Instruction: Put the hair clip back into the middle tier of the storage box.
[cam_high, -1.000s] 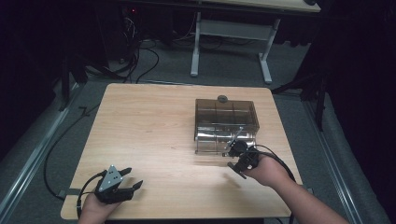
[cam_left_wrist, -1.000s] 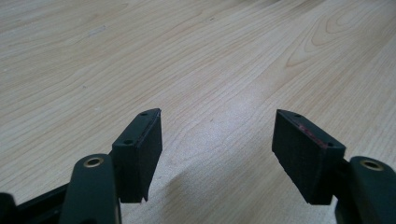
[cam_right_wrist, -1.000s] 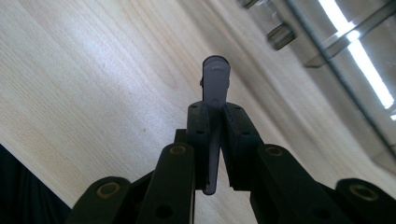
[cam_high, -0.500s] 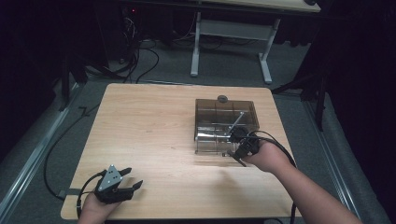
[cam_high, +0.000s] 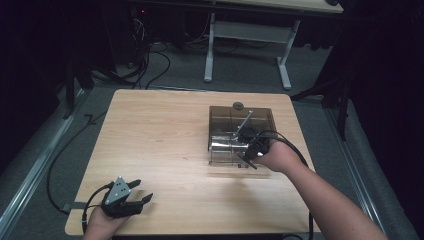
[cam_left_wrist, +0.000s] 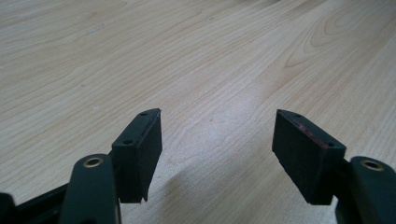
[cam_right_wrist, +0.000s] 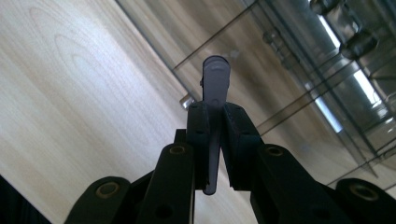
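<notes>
A smoky clear plastic box (cam_high: 225, 125) stands on the right half of the wooden table (cam_high: 160, 135). My right gripper (cam_high: 248, 151) is at the box's front right side, shut on a thin grey stick (cam_high: 244, 123) that slants up and away over the lid. In the right gripper view the jaws pinch that grey stick (cam_right_wrist: 215, 79), with the clear box (cam_right_wrist: 299, 60) and shiny metal cylinders inside it just beyond. My left gripper (cam_high: 139, 194) rests at the table's front left corner, open. In the left gripper view its pads (cam_left_wrist: 140, 144) stand wide apart over bare wood.
A small dark round knob (cam_high: 238, 105) sits at the box's back edge. Black cables (cam_high: 150, 60) and a white table frame (cam_high: 247, 30) are on the floor beyond the table. The right gripper's cable (cam_high: 292, 147) loops beside the hand.
My right gripper has moved forward from the table's front right to the box's front side, and the grey stick now slants over the lid. The left gripper has stayed put.
</notes>
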